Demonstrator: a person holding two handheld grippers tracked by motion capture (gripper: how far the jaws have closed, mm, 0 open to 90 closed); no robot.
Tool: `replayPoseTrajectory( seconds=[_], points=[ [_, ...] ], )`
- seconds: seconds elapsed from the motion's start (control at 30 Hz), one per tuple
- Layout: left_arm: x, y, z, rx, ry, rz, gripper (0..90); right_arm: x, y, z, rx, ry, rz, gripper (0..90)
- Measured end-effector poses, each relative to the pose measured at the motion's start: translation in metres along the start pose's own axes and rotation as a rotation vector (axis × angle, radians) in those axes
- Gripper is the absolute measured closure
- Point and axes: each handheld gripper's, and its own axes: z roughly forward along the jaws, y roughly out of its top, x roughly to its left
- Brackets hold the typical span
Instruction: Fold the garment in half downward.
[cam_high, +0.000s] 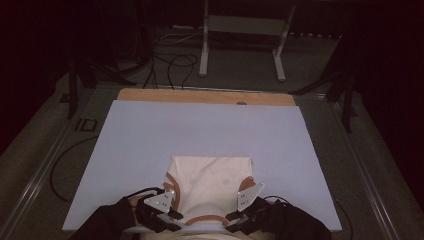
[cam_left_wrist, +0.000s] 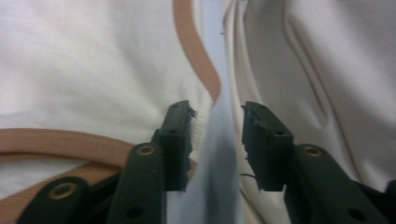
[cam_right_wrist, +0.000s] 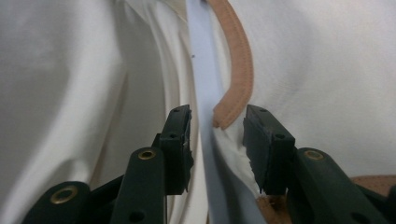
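Note:
A cream garment (cam_high: 212, 182) with tan trim lies folded at the near edge of the pale blue table top (cam_high: 150, 135). My left gripper (cam_high: 175, 214) sits at its near left corner, my right gripper (cam_high: 231, 217) at its near right corner. In the left gripper view the jaws of the left gripper (cam_left_wrist: 217, 112) stand apart over blue table, and the garment's ribbed corner (cam_left_wrist: 201, 116) touches the left jaw. In the right gripper view the right gripper (cam_right_wrist: 217, 114) is open too, with the end of the tan trim (cam_right_wrist: 238, 70) and a cloth edge loose between its jaws.
The person's dark sleeves (cam_high: 107, 222) come in at the bottom edge. A wooden strip (cam_high: 200, 96) borders the table's far side. Beyond it stand a white frame's legs (cam_high: 240, 30) and black cables (cam_high: 170, 65) on the floor. A metal rail (cam_high: 35, 185) runs along the left.

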Motion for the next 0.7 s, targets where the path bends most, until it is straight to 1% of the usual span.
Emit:
replayPoseTrajectory(
  seconds=[0.03,0.07,0.1,0.13,0.17,0.2,0.23,0.27,0.3,0.33,0.37,0.4,0.43,0.47,0.53,0.6,0.63,0.67,0.7],
  points=[
    [0.000,0.000,-0.001,-0.004,-0.004,0.004,58.6,0.000,0.000,0.000,-0.005,0.004,-0.004,57.9],
    [-0.001,0.001,-0.003,-0.019,-0.002,0.003,57.0,0.000,0.001,-0.001,-0.009,0.002,-0.008,56.2],
    [0.000,0.002,-0.006,-0.034,0.014,-0.006,53.2,0.000,0.001,-0.002,-0.012,-0.004,-0.015,53.8],
    [0.000,0.003,-0.008,-0.044,0.024,-0.012,46.6,0.001,0.002,-0.004,-0.022,-0.008,-0.015,49.9],
    [0.001,0.004,-0.011,-0.062,0.038,-0.022,42.4,0.001,0.003,-0.005,-0.034,-0.012,-0.014,47.2],
    [0.003,0.007,-0.014,-0.077,0.058,-0.039,36.9,0.000,0.004,-0.007,-0.046,-0.023,-0.008,44.2],
    [0.004,0.008,-0.016,-0.084,0.065,-0.055,30.5,-0.001,0.005,-0.011,-0.065,-0.038,0.004,40.1],
    [0.006,0.010,-0.018,-0.089,0.070,-0.065,26.0,-0.002,0.006,-0.013,-0.082,-0.047,0.014,36.2],
    [0.007,0.011,-0.020,-0.098,0.082,-0.051,18.8,-0.004,0.007,-0.016,-0.102,-0.060,0.025,33.0],
    [0.007,0.013,-0.021,-0.103,0.092,-0.050,14.8,-0.006,0.008,-0.020,-0.128,-0.072,0.036,29.2],
    [0.009,0.015,-0.022,-0.114,0.109,-0.059,14.1,-0.007,0.008,-0.022,-0.144,-0.085,0.041,26.7],
    [0.010,0.017,-0.023,-0.119,0.111,-0.067,10.4,-0.007,0.009,-0.026,-0.166,-0.096,0.060,23.1],
    [0.011,0.019,-0.024,-0.118,0.118,-0.063,5.8,-0.008,0.010,-0.030,-0.184,-0.102,0.072,19.0],
    [0.012,0.021,-0.025,-0.117,0.139,-0.055,2.6,-0.009,0.011,-0.033,-0.197,-0.119,0.067,17.2],
    [0.015,0.025,-0.028,-0.127,0.163,-0.053,0.0,-0.010,0.013,-0.040,-0.223,-0.154,0.083,14.7],
    [0.018,0.029,-0.033,-0.143,0.185,-0.055,0.0,-0.012,0.014,-0.046,-0.244,-0.178,0.087,13.1],
    [0.019,0.030,-0.035,-0.149,0.188,-0.056,0.0,-0.014,0.015,-0.050,-0.261,-0.197,0.084,12.5],
    [0.021,0.031,-0.037,-0.156,0.190,-0.060,0.0,-0.014,0.016,-0.052,-0.270,-0.205,0.083,11.8],
    [0.023,0.032,-0.040,-0.164,0.204,-0.062,0.0,-0.015,0.017,-0.055,-0.276,-0.220,0.082,10.5]
  ],
)
